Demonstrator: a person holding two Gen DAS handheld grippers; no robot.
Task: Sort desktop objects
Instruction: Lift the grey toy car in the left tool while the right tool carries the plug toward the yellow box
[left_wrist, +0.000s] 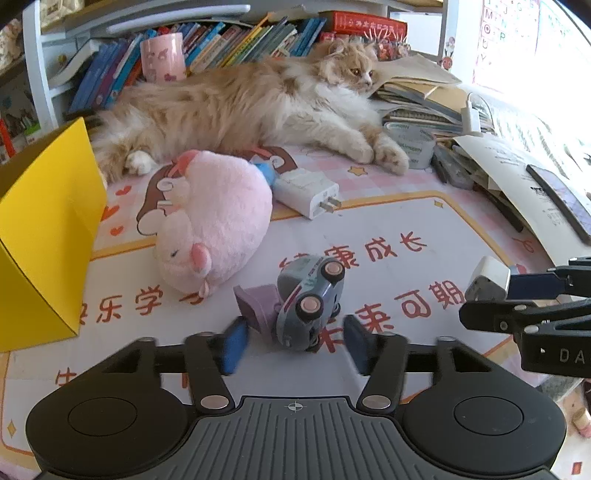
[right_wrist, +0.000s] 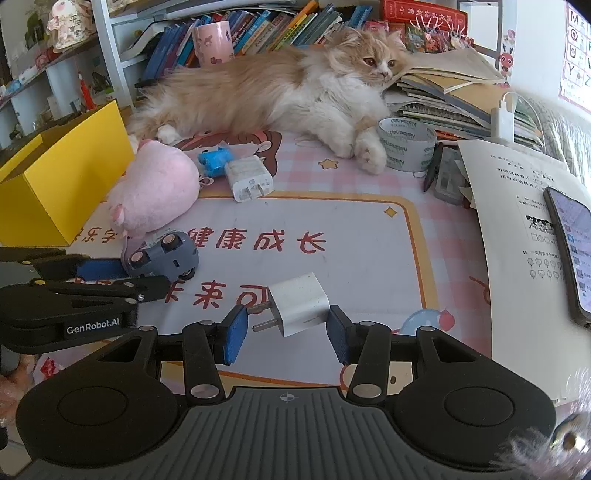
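Observation:
A grey-blue toy car (left_wrist: 308, 301) lies tipped on its side on the desk mat, with a small purple piece (left_wrist: 258, 306) beside it. My left gripper (left_wrist: 293, 345) is open, its blue pads either side of the car, not clamping it; the car also shows in the right wrist view (right_wrist: 162, 254). My right gripper (right_wrist: 284, 334) is open around a small white charger plug (right_wrist: 299, 308), prongs pointing left; it also shows in the left wrist view (left_wrist: 487, 278). A pink plush (left_wrist: 214, 218), a second white charger (left_wrist: 308, 192) and a small blue toy (right_wrist: 214, 160) lie farther back.
A yellow box (left_wrist: 44, 229) stands open at the left. A long-haired orange and white cat (left_wrist: 258, 107) lies across the back of the desk. A tape roll (right_wrist: 406, 142), book piles (right_wrist: 443, 92), papers and a phone (right_wrist: 570, 251) are at the right.

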